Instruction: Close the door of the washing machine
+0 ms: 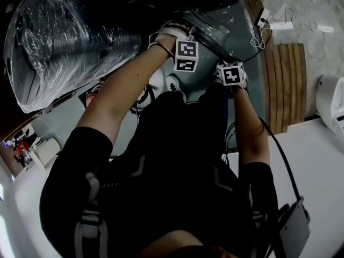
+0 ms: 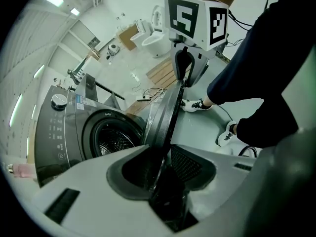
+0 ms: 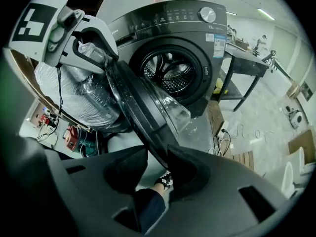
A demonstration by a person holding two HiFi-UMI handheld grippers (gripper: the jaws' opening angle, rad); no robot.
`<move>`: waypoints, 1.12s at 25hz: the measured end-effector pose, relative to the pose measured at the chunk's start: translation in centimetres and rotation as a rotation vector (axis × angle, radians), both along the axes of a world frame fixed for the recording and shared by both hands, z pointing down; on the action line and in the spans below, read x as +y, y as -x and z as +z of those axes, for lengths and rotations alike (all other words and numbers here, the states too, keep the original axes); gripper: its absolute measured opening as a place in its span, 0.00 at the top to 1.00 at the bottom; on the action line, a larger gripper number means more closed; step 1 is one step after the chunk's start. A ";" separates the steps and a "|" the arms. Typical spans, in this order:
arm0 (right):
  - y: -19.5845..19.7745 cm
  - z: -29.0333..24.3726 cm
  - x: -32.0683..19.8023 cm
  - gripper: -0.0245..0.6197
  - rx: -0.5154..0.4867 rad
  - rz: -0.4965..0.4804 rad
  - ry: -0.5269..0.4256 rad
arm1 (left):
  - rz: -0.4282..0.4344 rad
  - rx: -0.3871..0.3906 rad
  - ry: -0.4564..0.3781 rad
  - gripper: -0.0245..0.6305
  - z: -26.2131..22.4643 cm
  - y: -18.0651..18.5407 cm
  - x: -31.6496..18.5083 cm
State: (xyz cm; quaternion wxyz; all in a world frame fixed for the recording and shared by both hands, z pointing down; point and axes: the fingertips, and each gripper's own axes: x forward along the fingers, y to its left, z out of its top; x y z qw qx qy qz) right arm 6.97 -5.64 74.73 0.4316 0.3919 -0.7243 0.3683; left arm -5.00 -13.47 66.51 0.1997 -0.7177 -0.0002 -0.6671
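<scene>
- Pushing with the right gripper [image 3: 157,154] is risky: its jaws stand apart around the door [image 3: 143,107] rim, a gap showing on one side, so you can lose the rim mid-swing.
- Your left gripper [image 2: 168,154] is clamped on the same rim farther along; if your two hands move at different rates, you rack the door sideways.
- The door stands open, swung well off the drum mouth [image 3: 170,70]; shove it hard and it slams, and the glass bowl [image 3: 173,110] knocks the mouth's edge.
- Both grippers straddle the rim, so you risk pinching a jaw between the door and the washer [image 3: 197,23] front if you hold on to the very end.
- Your left gripper's cord [image 3: 59,98] hangs loose beside the door; it can snag as you swing.
- Stop short, though, and the door probably does not click shut; it stays ajar.
</scene>
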 end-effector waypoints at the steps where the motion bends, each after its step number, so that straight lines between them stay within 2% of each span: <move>1: -0.3 0.0 -0.7 0.76 0.003 -0.014 -0.007 | -0.006 -0.008 0.001 0.76 0.1 -0.2 -0.3; 6: -1.6 -0.4 -2.8 0.74 -0.010 -0.016 0.001 | -0.059 -0.013 -0.008 0.75 0.2 -1.0 -1.8; 10: -2.5 -0.5 -4.6 0.74 -0.010 -0.050 0.000 | -0.124 -0.021 0.018 0.75 0.2 -1.5 -2.9; 13: -3.2 -0.4 -5.5 0.73 -0.016 -0.067 0.013 | -0.180 -0.062 0.034 0.75 0.2 -1.7 -3.6; 17: -4.1 -0.3 -5.5 0.73 -0.026 -0.089 0.088 | -0.219 -0.116 0.043 0.75 0.4 -1.9 -4.1; 25: -5.5 -0.3 -10.1 0.71 -0.032 -0.111 0.026 | -0.286 -0.065 0.045 0.75 0.3 -2.7 -6.7; 28: -5.7 -0.4 -12.7 0.71 -0.026 -0.120 -0.030 | -0.311 -0.043 0.054 0.75 0.3 -3.1 -8.0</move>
